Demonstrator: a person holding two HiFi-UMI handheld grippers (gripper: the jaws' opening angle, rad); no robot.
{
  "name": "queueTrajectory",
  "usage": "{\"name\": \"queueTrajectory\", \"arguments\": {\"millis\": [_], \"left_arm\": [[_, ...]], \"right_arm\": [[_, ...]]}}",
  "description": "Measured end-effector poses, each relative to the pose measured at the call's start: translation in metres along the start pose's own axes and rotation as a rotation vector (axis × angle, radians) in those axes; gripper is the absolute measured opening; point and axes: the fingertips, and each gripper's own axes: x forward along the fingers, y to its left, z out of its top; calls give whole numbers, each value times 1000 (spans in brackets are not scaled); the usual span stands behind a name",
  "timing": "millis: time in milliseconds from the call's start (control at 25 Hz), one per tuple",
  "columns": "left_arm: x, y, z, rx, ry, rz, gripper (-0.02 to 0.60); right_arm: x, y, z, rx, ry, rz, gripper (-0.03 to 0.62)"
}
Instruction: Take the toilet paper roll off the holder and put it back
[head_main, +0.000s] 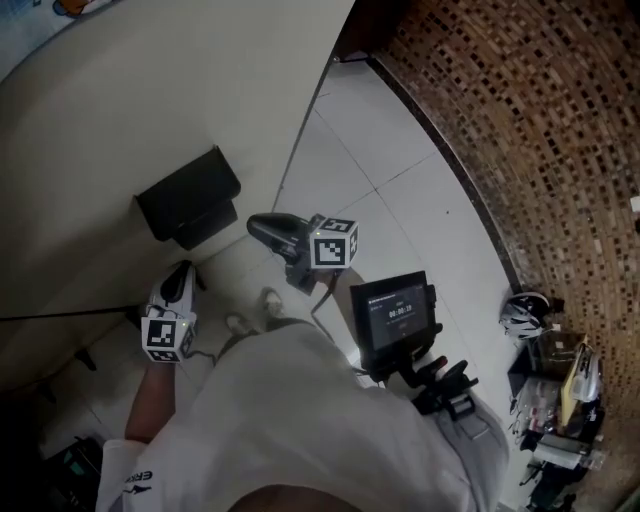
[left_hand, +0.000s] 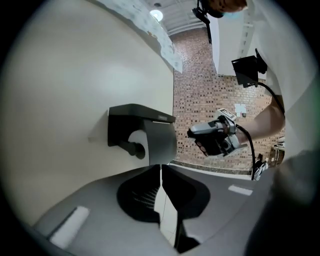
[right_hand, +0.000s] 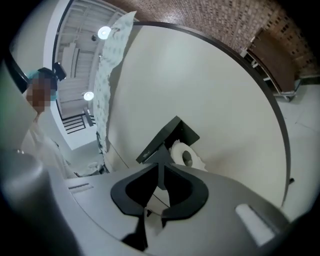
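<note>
A black toilet paper holder (head_main: 190, 195) hangs on the curved cream wall. Under its cover sits the white roll (right_hand: 187, 156), which also shows in the left gripper view (left_hand: 137, 139) around a black spindle. My left gripper (head_main: 180, 272) is below the holder and points up at it. Its jaws (left_hand: 161, 172) are shut with nothing between them. My right gripper (head_main: 255, 225) is just right of the holder, a short gap away, and shows from the side in the left gripper view (left_hand: 192, 132). Its jaws (right_hand: 160, 172) are also shut and empty. Neither gripper touches the roll or the holder.
The floor (head_main: 400, 160) is pale tile, bounded at the right by a brown mosaic brick wall (head_main: 520, 110). A cluttered rack (head_main: 560, 400) and a rounded white object (head_main: 523, 312) stand at the lower right. A small screen (head_main: 395, 310) is mounted at the person's chest.
</note>
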Motion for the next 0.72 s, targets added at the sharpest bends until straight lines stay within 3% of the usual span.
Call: {"name": "queueTrajectory", "arguments": {"millis": [360, 720], "left_arm": [[-14, -25, 21, -8, -95, 29, 3], [-39, -90, 39, -55, -137, 178, 3]], "right_arm": [[2, 32, -21, -199, 50, -8, 14], [-44, 90, -29, -486, 110, 30, 14]]}}
